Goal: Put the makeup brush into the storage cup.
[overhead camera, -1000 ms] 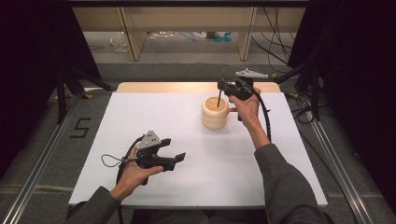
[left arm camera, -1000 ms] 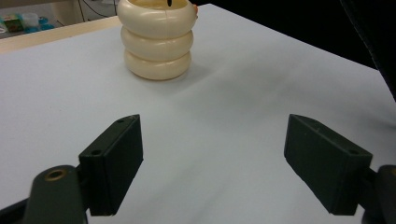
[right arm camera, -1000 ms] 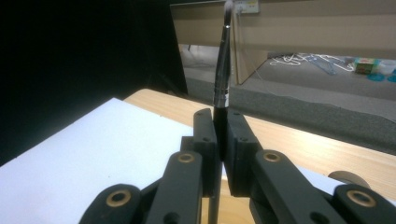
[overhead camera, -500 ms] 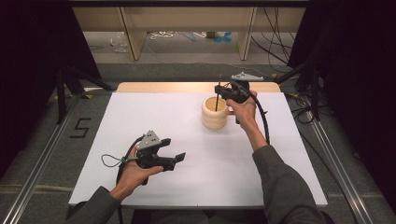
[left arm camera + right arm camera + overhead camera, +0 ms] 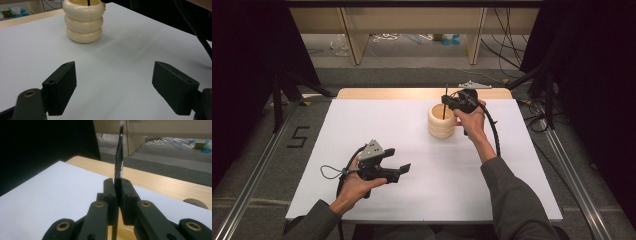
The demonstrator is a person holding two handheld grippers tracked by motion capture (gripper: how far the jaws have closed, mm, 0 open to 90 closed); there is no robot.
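Bench (image 5: 512,170): carries a ringed holder toward its far edge, right of centre.
Ringed holder (image 5: 441,121): stands upright on the bench; a thin rod stands in it.
Thin rod (image 5: 445,101): upright, lower end inside the holder, upper end above its rim.
Right tool (image 5: 447,103): above the holder's right side, clamped on the rod.
Left tool (image 5: 399,165): near the bench's front left, well apart from the holder, nothing between its jaws.
Floor (image 5: 412,55): beyond the bench's far edge.

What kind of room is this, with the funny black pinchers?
Probably a lab or workshop set up for recording hand tasks. A white table stands between metal rails, loose cables lie on the floor behind, and a person holds a cabled left gripper.
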